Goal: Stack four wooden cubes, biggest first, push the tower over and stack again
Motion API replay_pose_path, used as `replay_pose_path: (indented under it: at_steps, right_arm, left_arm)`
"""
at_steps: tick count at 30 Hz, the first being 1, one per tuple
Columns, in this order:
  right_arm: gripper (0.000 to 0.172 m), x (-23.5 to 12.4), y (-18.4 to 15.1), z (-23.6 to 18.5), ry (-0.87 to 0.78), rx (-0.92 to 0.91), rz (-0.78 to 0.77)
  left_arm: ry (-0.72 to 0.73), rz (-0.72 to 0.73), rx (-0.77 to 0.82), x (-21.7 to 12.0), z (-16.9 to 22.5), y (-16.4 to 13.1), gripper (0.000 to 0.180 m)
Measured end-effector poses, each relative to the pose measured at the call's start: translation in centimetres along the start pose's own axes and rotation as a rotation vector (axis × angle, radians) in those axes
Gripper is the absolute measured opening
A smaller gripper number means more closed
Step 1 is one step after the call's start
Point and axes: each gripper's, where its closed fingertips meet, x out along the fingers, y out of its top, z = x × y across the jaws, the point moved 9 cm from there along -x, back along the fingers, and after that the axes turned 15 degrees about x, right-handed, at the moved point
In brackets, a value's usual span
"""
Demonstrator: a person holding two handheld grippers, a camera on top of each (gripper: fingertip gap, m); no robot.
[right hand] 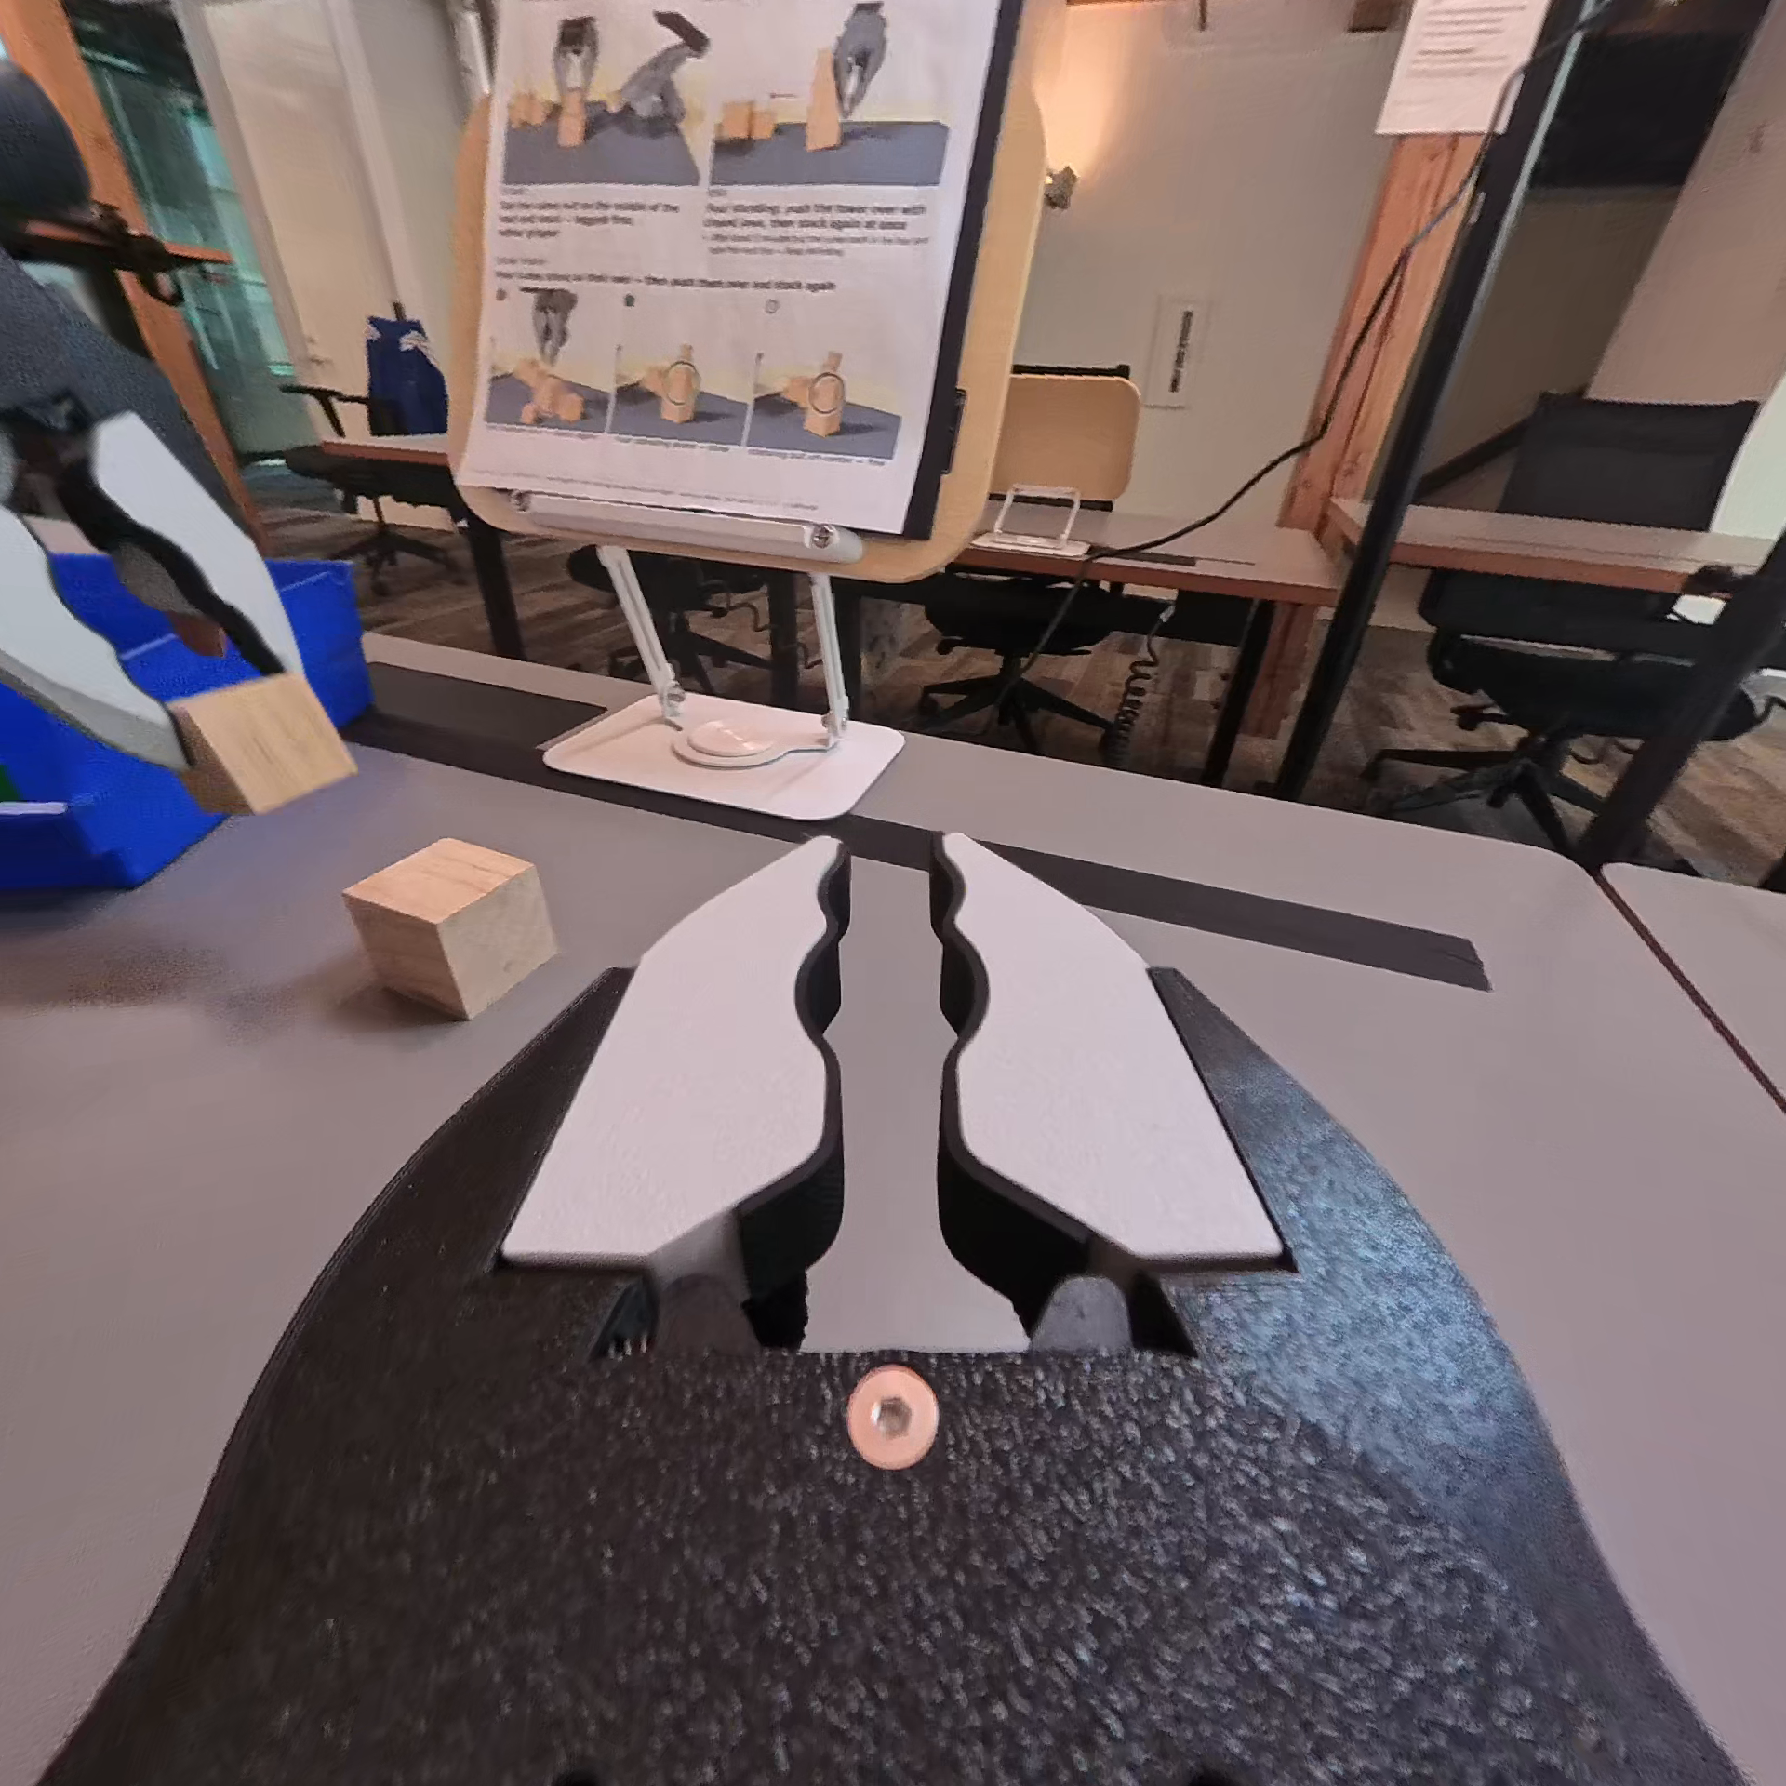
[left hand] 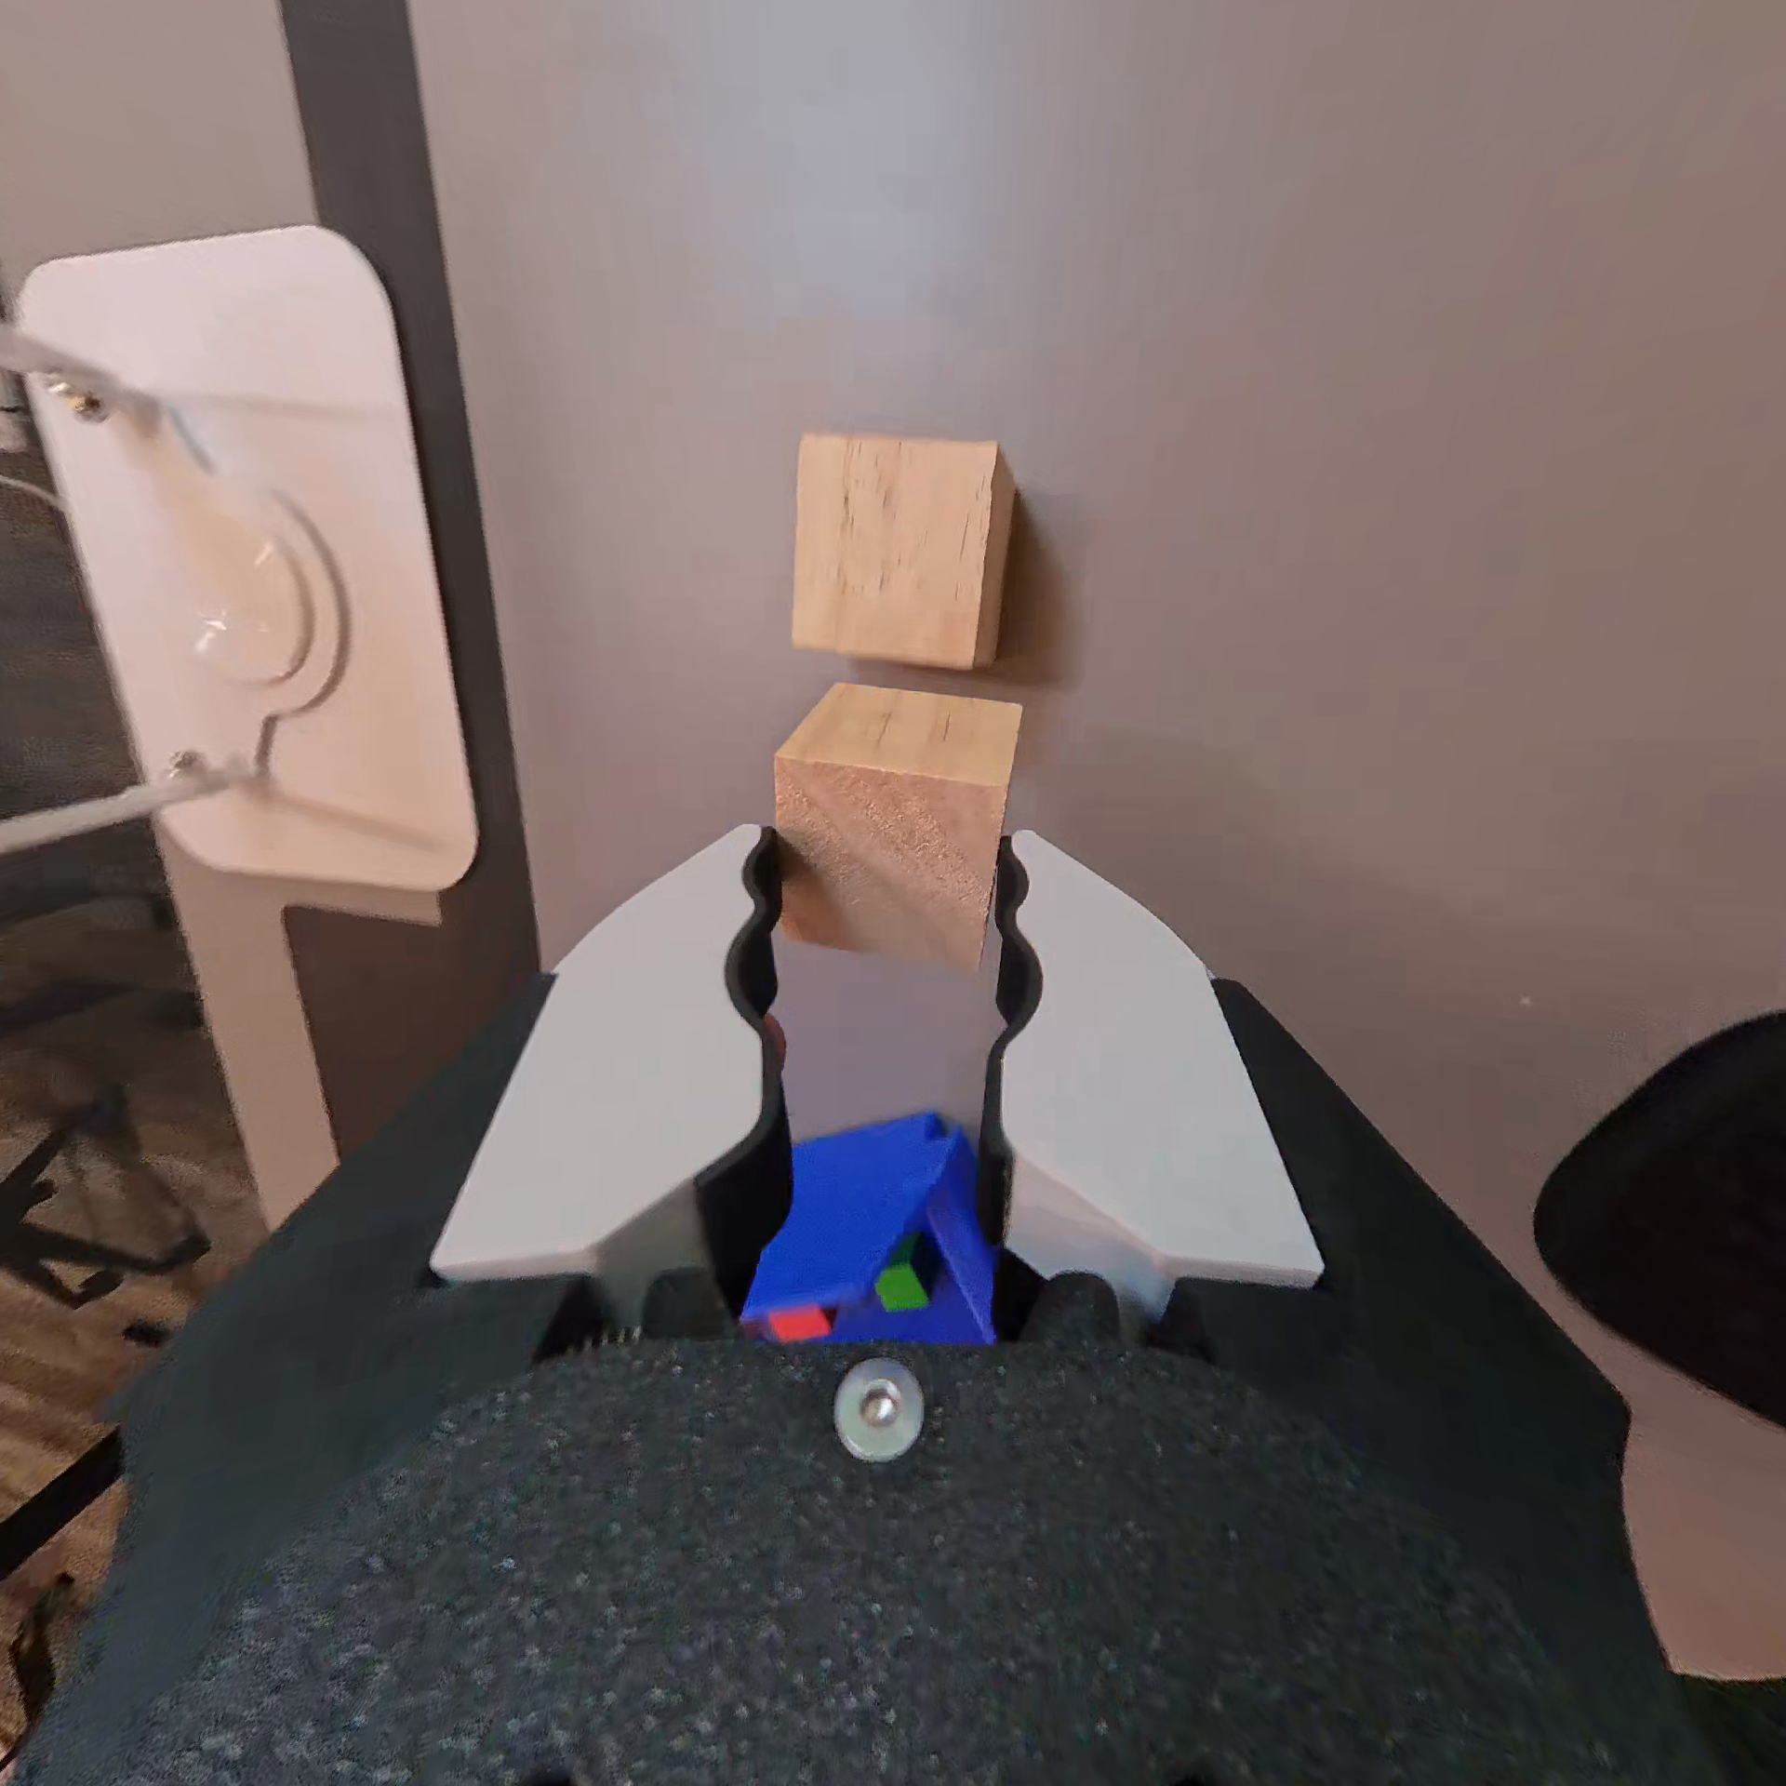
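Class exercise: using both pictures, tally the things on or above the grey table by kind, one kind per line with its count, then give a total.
Wooden cubes: 2 (one held in the left gripper as cube, one on the table)
Blue bins: 1
White document stands: 1
Grippers: 2 (right gripper)
Total: 6

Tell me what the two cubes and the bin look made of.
Held cube and table cube: bare, unvarnished light wood, with visible grain and rough end faces. Bin: probably moulded plastic, being smooth and uniformly blue.
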Motion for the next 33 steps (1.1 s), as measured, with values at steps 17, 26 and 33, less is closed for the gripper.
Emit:
replay_pose_path:
  at_steps: [17,26,33]
  right_arm:
    - [0.016,0.1,-0.3,0.2,-0.024,0.01,-0.032]
    - [0.016,0.0,-0.3,0.4,-0.024,0.013,-0.031]
    - [0.015,-0.1,-0.2,0.5,-0.017,0.021,-0.021]
  left_arm:
    - [-0.086,-0.065,0.074,5.6,-2.6,4.3,0.043]
    - [-0.003,0.019,0.027,4.3,-2.7,3.9,0.047]
    - [0.224,0.166,-0.096,-2.7,-1.3,-1.5,0.042]
